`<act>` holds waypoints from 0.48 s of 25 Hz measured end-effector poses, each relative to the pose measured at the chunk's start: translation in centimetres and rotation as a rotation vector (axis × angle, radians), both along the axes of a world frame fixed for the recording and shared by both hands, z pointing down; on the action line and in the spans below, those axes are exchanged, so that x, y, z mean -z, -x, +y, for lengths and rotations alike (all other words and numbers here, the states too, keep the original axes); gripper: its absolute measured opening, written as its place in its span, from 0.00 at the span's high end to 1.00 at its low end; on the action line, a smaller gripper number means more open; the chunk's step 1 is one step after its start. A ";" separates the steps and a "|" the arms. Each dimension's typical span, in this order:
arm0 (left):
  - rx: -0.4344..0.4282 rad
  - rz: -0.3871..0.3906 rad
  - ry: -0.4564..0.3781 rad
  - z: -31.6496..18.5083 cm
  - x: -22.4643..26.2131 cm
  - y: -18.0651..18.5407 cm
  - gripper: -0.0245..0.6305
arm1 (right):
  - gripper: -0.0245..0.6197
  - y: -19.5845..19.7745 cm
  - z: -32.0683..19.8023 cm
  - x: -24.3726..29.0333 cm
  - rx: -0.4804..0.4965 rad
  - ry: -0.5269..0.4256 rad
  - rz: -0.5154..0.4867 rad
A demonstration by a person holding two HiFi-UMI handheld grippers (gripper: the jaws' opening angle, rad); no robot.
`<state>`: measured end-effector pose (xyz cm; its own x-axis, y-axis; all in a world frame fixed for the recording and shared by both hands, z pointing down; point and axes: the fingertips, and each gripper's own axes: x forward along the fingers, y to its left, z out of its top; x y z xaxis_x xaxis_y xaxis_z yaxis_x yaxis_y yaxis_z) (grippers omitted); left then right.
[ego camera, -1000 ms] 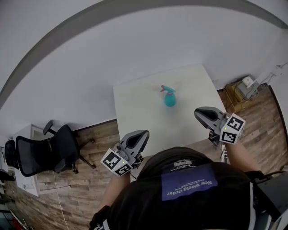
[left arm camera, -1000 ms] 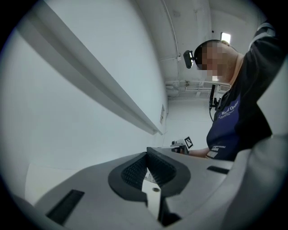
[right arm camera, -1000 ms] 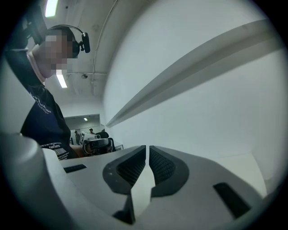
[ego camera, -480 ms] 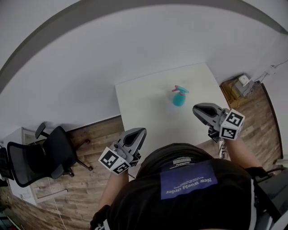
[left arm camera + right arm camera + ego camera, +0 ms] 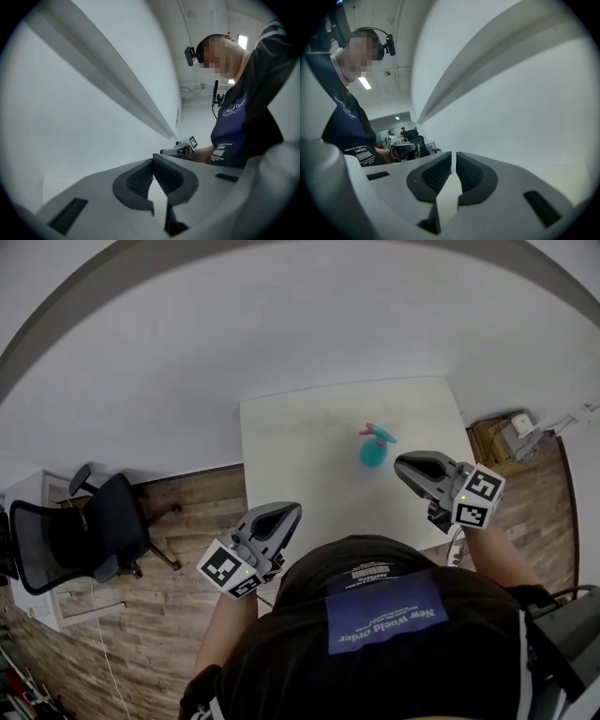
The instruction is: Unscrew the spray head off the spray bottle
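White wall [image 5: 281, 324], wood floor [image 5: 122, 634] — black office chair [image 5: 80, 535].

My left gripper [image 5: 286, 512] and right gripper [image 5: 403, 463] are pale grey, and each carries a cube of black-and-white square markers. Their pads [image 5: 139, 180] are dark grey with a fine dotted grid. The spray bottle [image 5: 373, 454] is teal, and its spray head [image 5: 375, 433] is teal with a pink tip. The table [image 5: 300, 465] is white, the floor [image 5: 159, 615] is brown wood planks and the chair [image 5: 84, 535] is black. My shirt [image 5: 281, 671] is black with 1 blue patch [image 5: 384, 612] printed in white.
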<state>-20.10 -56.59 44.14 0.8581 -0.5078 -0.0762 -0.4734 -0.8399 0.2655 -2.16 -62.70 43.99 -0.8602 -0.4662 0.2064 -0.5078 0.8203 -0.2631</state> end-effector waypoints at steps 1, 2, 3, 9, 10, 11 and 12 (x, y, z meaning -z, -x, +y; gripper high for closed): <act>0.017 -0.014 0.002 -0.4 0.0 -1.0 0.96 | 0.96 -0.8 -0.6 -0.5 0.021 0.007 -0.004; 0.039 -0.021 0.010 -0.7 0.1 -2.1 0.96 | 0.96 -1.6 -1.3 -0.9 0.042 0.012 -0.011; 0.062 -0.022 0.024 -1.0 0.0 -3.1 0.96 | 0.96 -2.4 -1.9 -1.1 0.064 0.017 -0.021; 0.083 -0.090 0.093 -2.3 -1.3 -8.3 0.96 | 0.88 -5.5 -3.7 -2.5 0.167 0.010 -0.038; 0.069 -0.107 0.096 -2.5 -1.4 -9.0 0.96 | 0.88 -6.0 -3.5 -3.0 0.162 0.021 -0.042; 0.051 -0.124 0.094 -2.7 -1.5 -9.6 0.96 | 0.87 -6.5 -3.3 -3.5 0.152 0.033 -0.048; 0.029 -0.147 0.087 -3.0 -1.6 -10.1 0.96 | 0.87 -6.9 -3.1 -4.0 0.137 0.042 -0.054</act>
